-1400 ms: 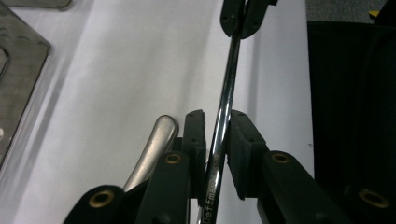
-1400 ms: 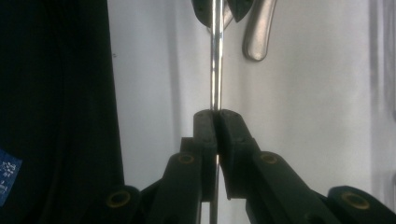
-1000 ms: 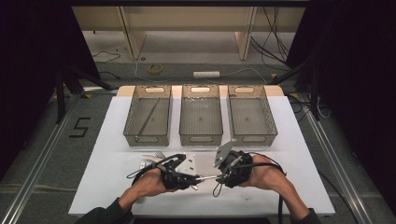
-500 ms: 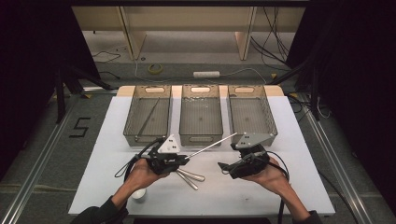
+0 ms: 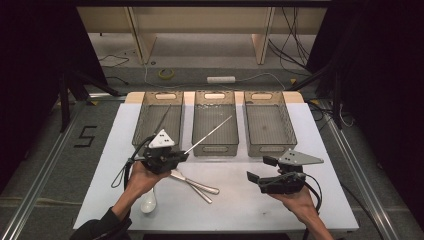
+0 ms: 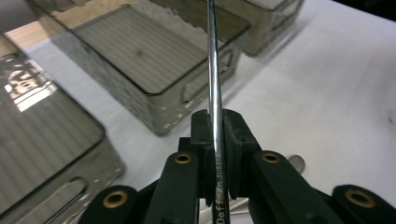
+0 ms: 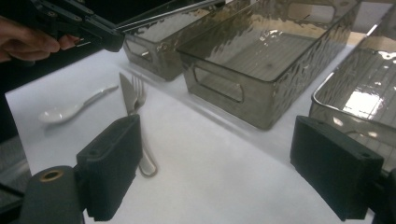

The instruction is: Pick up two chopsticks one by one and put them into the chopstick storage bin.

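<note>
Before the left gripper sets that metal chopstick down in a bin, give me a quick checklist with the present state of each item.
1. Left gripper shut on the metal chopstick: ok, the jaws clamp its engraved end.
2. Chopstick tip over a bin: ok, in the high view it points over the middle bin.
3. Matching chopstick location: one already lies in the left bin; check which bin is intended.
4. Right gripper out of the way: ok, open, nothing between its jaws, off to the right.
5. Knife, fork and spoon lie apart from the bins: ok.
</note>
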### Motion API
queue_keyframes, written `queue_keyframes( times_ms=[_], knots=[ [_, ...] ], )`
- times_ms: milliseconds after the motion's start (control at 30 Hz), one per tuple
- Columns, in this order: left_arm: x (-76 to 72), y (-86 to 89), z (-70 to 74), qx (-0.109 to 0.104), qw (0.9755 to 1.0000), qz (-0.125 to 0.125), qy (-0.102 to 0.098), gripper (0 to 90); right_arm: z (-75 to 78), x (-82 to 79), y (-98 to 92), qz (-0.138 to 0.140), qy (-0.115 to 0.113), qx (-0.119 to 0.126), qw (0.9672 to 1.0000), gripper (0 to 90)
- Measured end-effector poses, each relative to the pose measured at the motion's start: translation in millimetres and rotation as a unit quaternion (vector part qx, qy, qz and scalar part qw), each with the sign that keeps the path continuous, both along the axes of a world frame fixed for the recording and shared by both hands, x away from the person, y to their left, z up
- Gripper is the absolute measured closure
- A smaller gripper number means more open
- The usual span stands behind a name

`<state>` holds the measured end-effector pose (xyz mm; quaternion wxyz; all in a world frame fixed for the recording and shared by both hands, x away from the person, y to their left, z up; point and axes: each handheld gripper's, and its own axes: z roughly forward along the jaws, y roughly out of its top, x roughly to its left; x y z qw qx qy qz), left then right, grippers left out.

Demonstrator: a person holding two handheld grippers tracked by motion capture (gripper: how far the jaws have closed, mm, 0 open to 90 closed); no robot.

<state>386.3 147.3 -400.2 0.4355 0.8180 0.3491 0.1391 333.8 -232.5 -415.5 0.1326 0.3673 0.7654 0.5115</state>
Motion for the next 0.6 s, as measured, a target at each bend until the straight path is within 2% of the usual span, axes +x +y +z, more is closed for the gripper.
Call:
queue_keyframes(
  times_ms=[233, 600],
  knots=[
    [18.8, 26.8, 2.7, -0.020, 0.9982, 0.056, -0.008, 83.4, -7.0, -5.1, -6.2, -0.018, 0.006, 0.024, 0.9995, 18.0],
    [46.4, 54.6, 3.4, -0.028, 0.9908, 0.132, -0.002, 83.4, -12.0, -10.3, -6.8, -0.026, 0.009, 0.008, 0.9996, 17.6]
  ],
)
